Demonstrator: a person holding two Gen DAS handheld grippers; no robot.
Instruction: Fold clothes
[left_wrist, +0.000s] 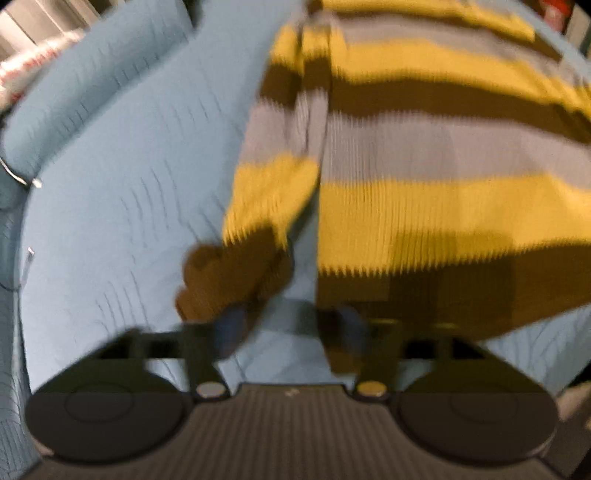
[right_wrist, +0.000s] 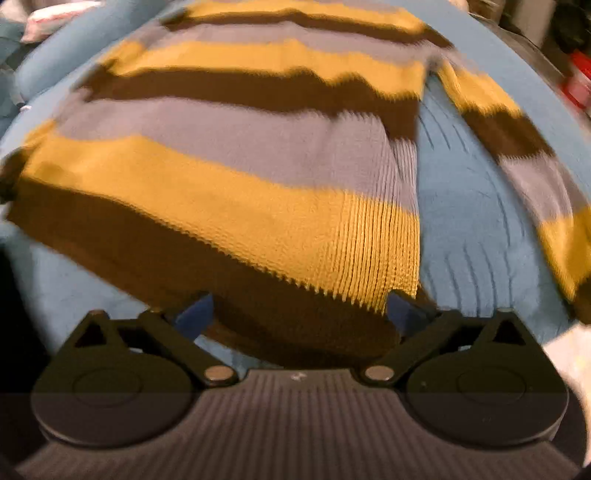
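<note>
Two grippers, left gripper and right gripper, hang spread and empty at each frame's bottom, seemingly just clear of the striped sweater's hem, which lies flat on blue bedding for folding.

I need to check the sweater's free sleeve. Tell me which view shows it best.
The right wrist view: the sleeve runs nearly full length, spread away from the sweater body. The left wrist view shows only the other sleeve, beside the body and blurred.

— Was any lettering, label, brand or number readable anywhere?
— No. Both views were blurred, and nothing in them carried words or figures that could be made out.
</note>
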